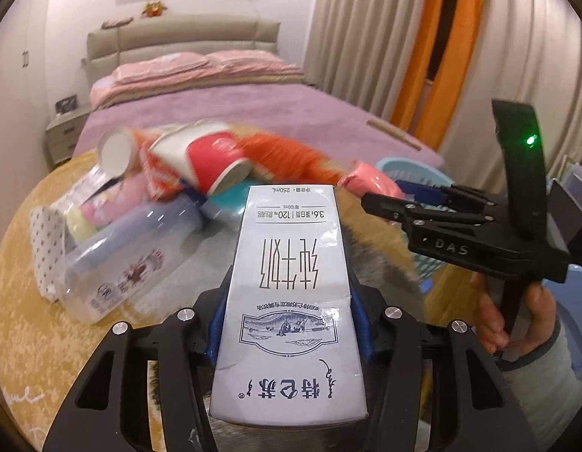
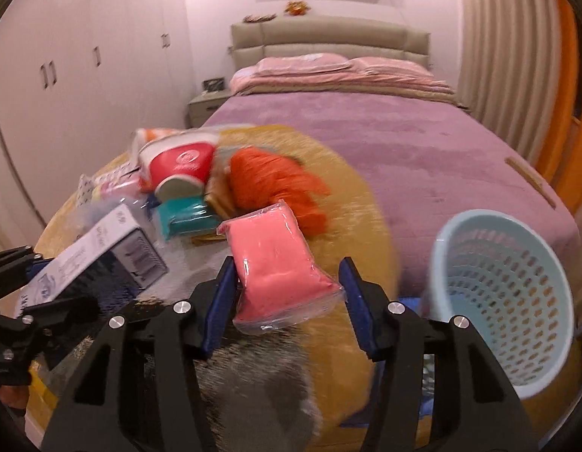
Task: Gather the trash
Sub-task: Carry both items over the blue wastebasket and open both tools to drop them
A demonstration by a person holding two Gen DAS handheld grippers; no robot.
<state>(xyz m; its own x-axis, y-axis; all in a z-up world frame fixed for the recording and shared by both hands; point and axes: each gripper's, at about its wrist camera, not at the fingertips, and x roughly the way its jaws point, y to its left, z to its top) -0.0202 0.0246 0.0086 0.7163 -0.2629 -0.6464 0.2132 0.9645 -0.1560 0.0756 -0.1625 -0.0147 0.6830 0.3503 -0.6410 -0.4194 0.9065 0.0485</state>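
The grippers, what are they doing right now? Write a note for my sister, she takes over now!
Left gripper: shut on the milk carton, lifted above the table.
Right gripper: open, the pink packet lies between its fingers, not gripped yet.
Blue basket: at the right, beside the table, looks empty.
Still on the yellow table: red paper cup, orange bag, teal packet, clear plastic box, other wrappers.
Done: carton picked up.
Left: drop the carton in the basket, grab the pink packet, then the rest.
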